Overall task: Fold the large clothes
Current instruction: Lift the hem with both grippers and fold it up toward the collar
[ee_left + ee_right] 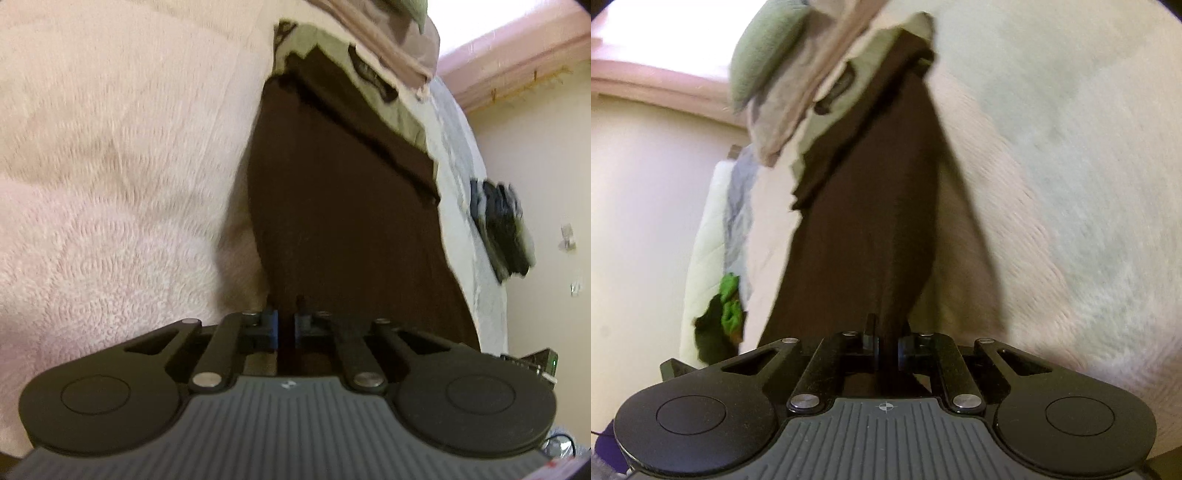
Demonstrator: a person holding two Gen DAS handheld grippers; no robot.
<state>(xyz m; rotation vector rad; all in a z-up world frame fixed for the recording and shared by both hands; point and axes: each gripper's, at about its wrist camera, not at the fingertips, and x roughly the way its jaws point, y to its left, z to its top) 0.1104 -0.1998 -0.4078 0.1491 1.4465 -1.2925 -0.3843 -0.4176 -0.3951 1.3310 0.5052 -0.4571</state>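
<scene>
Both grippers have pinched the near edge of the long dark brown fabric garment [343, 221], which lies stretched across the fluffy pale pink bed blanket [110, 166] toward a heap of green and beige clothes [399, 40] at the far end. The left gripper [286, 325] is clenched on that cloth, and the right gripper [886, 343] likewise. This looks like the start of a fold: next, lift both corners together and carry them evenly toward the far end.
</scene>
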